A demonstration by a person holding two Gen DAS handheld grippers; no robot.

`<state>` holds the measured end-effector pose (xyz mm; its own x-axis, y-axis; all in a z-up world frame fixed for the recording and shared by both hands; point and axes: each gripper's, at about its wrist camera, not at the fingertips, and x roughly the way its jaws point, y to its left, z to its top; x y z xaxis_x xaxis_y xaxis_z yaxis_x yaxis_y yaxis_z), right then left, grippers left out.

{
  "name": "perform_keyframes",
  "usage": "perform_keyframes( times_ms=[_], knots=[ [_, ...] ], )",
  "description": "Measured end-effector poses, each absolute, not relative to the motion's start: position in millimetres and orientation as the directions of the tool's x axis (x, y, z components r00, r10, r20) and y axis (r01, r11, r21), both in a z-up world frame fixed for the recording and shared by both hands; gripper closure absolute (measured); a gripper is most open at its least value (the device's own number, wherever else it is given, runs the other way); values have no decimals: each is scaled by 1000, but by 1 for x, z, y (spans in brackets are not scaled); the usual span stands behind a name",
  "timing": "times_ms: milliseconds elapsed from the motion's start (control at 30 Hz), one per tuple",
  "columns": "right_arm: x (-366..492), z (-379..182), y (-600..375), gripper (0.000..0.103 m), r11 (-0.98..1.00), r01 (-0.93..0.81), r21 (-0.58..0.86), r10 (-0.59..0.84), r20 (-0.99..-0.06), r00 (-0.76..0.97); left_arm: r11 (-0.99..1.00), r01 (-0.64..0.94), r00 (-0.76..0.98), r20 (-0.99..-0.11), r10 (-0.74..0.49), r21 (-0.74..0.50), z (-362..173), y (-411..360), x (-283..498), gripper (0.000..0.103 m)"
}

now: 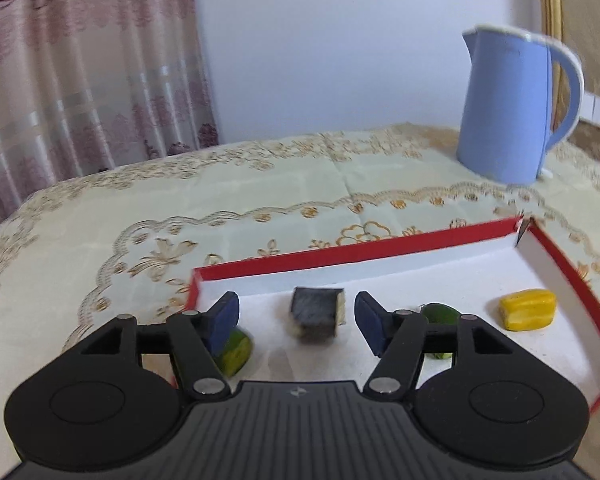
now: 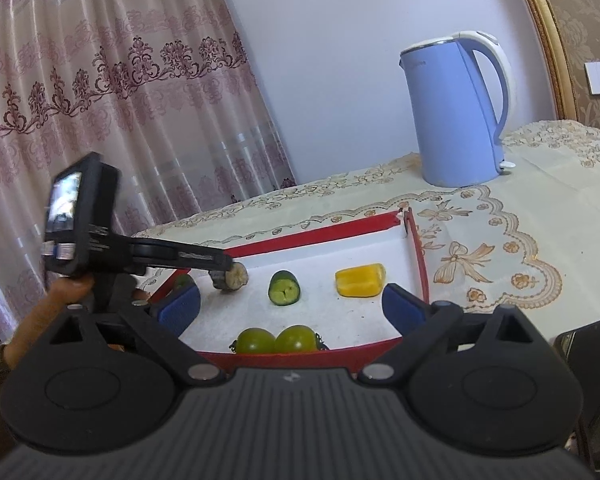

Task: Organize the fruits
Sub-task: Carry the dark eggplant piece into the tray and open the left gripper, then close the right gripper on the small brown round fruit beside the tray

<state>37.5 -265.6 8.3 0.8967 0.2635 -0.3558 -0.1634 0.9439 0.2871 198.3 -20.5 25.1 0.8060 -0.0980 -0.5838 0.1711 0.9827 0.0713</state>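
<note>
Eggplant chunk (image 1: 318,314) lies in the red tray (image 1: 420,240), loose between the spread left hand-held gripper (image 1: 296,320); right hand-held gripper (image 2: 292,306) also spread, empty. Likely light, soft, slick-skinned: pinch its flat sides gently.

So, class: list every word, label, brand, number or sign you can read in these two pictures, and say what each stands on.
No text can be read in either view.
Blue kettle: a faint mark near its top rim, too blurred to read.
Left gripper: a small embossed logo on its body, a symbol, not letters.
Right gripper: the same small logo, no letters.
Screen on the left gripper's camera: too small to read.
</note>
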Motion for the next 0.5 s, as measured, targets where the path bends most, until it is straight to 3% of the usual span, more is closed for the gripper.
perform_keyframes(
  times_ms=[300, 500],
  knots=[
    [28, 9, -261, 5, 961, -157, 227, 236, -381, 894, 984, 169, 805, -567, -173, -61, 31, 36, 110, 37],
    [22, 9, -251, 8, 967, -177, 181, 235, -382, 894, 977, 213, 821, -543, -176, 5, 18, 37, 57, 37]
  ],
)
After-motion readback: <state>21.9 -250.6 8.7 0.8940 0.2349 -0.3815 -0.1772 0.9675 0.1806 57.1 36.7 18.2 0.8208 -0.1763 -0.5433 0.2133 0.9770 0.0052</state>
